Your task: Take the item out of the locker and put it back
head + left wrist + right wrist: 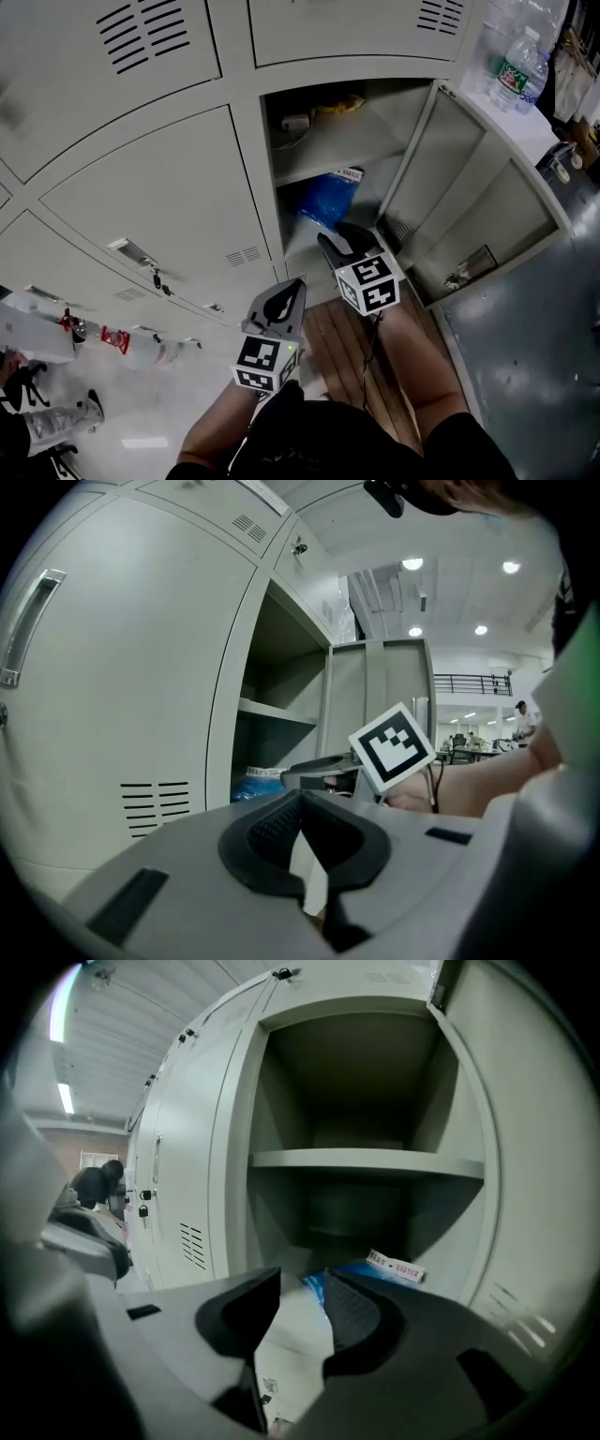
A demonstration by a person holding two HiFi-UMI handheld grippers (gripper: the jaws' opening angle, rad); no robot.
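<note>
My right tongs (300, 1286), jaws apart and empty, point straight at the blue bag (361, 1271) lying just ahead under the shelf (366, 1160) in the locker (464, 1204), while my left tongs (286, 300), jaws together, hang farther back.

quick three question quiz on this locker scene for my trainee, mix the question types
1. True or false: the bag lies above the shelf.
2. The right gripper has its jaws: A open, B shut on the bag, C shut and empty.
3. What colour is the bag?
Key: 1 false, it lies below; 2 A; 3 blue.
</note>
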